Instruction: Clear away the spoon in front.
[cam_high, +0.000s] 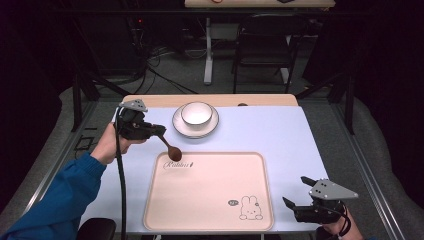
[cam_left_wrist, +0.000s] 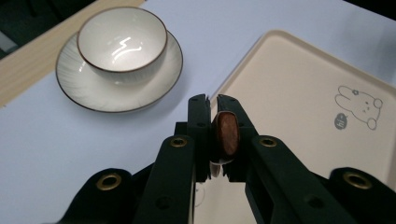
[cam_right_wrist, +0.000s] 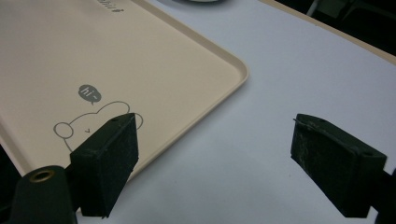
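The left gripper (cam_high: 161, 133) pinches a brown wooden spoon (cam_high: 170, 149) by its handle between its fingers (cam_left_wrist: 198, 121), the spoon's bowl hanging over the far left corner of the beige tray (cam_high: 210, 220). Beyond it, near the desk's (cam_high: 280, 135) far edge, a white bowl (cam_high: 196, 113) sits on a saucer (cam_high: 177, 124). The right gripper (cam_high: 295, 192) hovers at the desk's near right corner, fingers (cam_right_wrist: 106, 163) spread wide around nothing.

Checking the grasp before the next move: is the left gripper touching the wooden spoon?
Touching. In the left gripper view, the left gripper has its jaws closed on the wooden spoon, pressed against both sides. The high view shows the spoon's bowl hanging from it.
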